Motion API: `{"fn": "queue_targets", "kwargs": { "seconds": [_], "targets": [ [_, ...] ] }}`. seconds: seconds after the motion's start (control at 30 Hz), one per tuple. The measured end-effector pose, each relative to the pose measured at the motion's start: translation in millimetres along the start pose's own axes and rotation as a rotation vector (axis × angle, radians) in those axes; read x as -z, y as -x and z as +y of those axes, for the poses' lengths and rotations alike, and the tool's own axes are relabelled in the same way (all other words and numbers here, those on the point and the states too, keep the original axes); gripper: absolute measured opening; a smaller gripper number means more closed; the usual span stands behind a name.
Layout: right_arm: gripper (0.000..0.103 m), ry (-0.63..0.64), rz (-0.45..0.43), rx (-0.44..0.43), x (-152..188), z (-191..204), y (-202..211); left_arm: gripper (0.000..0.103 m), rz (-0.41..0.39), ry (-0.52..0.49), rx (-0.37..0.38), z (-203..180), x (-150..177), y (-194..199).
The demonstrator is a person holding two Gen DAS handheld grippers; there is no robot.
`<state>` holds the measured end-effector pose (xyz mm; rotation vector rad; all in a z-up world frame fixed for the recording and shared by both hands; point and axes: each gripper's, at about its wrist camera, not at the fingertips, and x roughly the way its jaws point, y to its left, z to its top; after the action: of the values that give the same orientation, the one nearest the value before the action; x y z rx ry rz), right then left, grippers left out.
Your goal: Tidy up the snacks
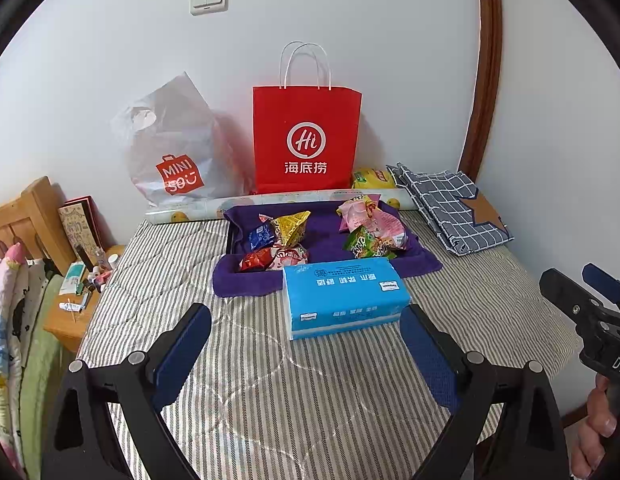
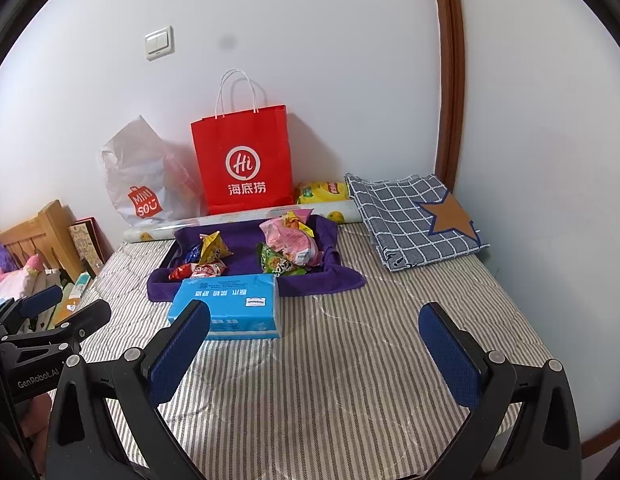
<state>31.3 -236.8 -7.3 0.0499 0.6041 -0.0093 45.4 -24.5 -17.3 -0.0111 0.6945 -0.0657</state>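
Several snack packets lie in a tray lined with a purple towel (image 1: 325, 236) (image 2: 246, 254) on the striped bed. One group sits at the tray's left: a yellow packet (image 1: 290, 226) (image 2: 214, 248), a blue one and a red one (image 1: 256, 260). A pink packet (image 1: 373, 220) (image 2: 294, 240) and a green packet (image 1: 365, 244) (image 2: 278, 262) sit at its right. My left gripper (image 1: 306, 360) is open and empty, well short of the tray. My right gripper (image 2: 313, 350) is open and empty too, off to the right.
A blue tissue pack (image 1: 341, 296) (image 2: 230, 306) lies just in front of the tray. A red paper bag (image 1: 306, 140) (image 2: 244, 160) and a grey plastic bag (image 1: 170, 148) lean on the wall. A checked cloth (image 1: 449, 208) (image 2: 413, 220) lies at the right, a wooden nightstand (image 1: 66, 320) at the left.
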Motion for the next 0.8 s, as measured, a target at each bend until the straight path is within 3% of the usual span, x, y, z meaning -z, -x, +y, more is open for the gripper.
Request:
{"fn": "queue_targets", "kwargs": {
  "seconds": [0.8],
  "targets": [
    [0.103, 0.005, -0.004, -0.008, 0.6, 5.1, 1.1, 0.096, -0.001, 0.001, -0.001, 2.4, -0.8, 2.7]
  ]
}}
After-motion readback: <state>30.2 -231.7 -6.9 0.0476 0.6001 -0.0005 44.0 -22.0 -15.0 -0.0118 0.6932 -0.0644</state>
